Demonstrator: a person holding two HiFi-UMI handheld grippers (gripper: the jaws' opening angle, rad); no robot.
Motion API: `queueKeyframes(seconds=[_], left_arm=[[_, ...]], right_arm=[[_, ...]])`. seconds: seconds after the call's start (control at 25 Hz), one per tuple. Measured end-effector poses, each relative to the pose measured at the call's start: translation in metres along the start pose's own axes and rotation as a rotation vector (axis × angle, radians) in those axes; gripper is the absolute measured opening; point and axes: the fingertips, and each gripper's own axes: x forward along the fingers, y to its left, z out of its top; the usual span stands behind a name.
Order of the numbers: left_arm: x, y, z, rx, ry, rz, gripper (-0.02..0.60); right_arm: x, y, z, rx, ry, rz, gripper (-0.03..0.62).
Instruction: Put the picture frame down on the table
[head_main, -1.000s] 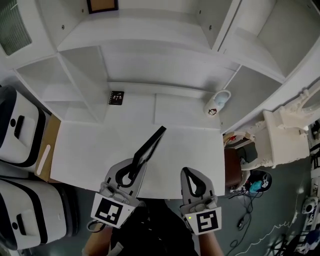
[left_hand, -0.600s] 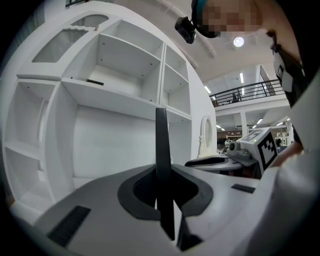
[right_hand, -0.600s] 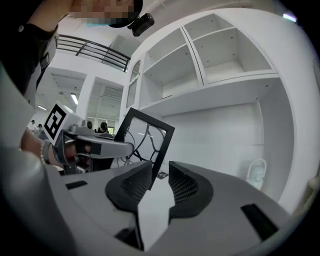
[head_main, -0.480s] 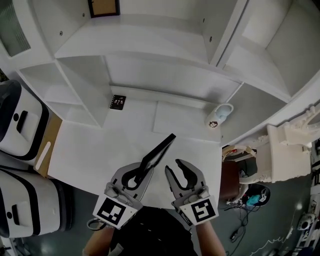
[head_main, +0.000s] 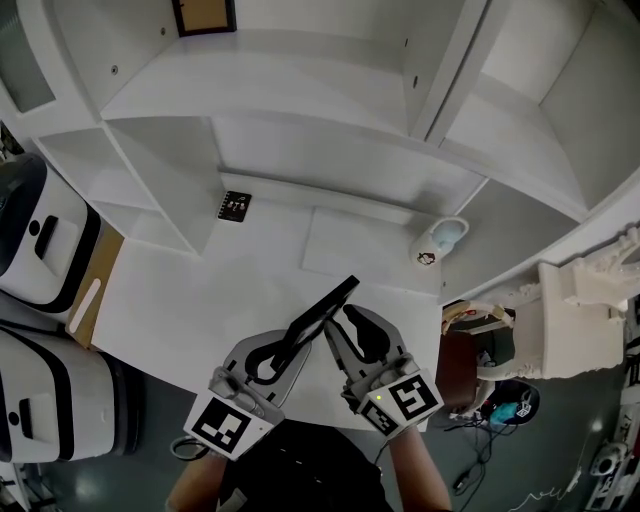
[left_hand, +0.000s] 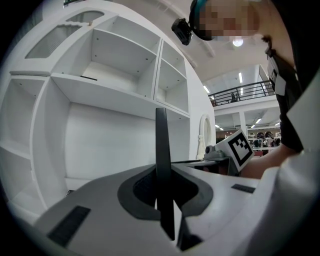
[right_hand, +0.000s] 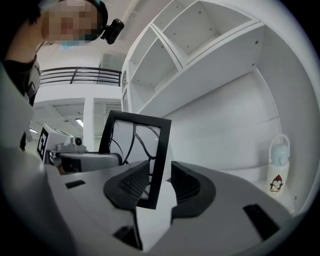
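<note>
Clamped edge-on in left gripper (head_main: 283, 348) above the table (head_main: 190, 290), picture frame (head_main: 322, 312) not yet down. Free edge straddled, unpressed, by right gripper (head_main: 340, 322) jaws, just opened wide. Next, probably: tipping flat, lowering gently.

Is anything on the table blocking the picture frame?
Nothing visible. The table under the picture frame is bare; the black card and bottle sit farther back. The left hand-held gripper clamps it; the right hand-held gripper jaws, just opening, straddle its edge.
</note>
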Motion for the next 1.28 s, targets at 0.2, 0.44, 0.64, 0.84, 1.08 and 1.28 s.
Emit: queueKeyframes(seconds=[0.2,0.44,0.64,0.84,1.08,1.28], left_arm=[[0.003,0.004,-0.004,-0.029,0.009,-0.023,0.028],[0.008,0.011,-0.009,-0.061,0.023,-0.052,0.028],[0.018,0.022,-0.021,-0.042,0.052,-0.046,0.028],[0.028,0.039,-0.029,-0.027,0.087,-0.023,0.029],[0.034,0.054,-0.046,-0.019,0.132,-0.004,0.071],[0.035,0.068,-0.058,-0.061,0.153,0.014,0.103]], right_arm=[[0.003,-0.005,-0.004,0.058,-0.014,0.061,0.118],[0.007,-0.010,-0.007,0.060,-0.021,0.040,0.071],[0.013,-0.022,-0.009,0.076,-0.010,-0.035,0.067],[0.021,-0.030,-0.021,0.103,0.025,-0.098,0.066],[0.030,-0.041,-0.038,0.119,0.083,-0.166,0.066],[0.032,-0.058,-0.047,0.159,0.098,-0.251,0.066]])
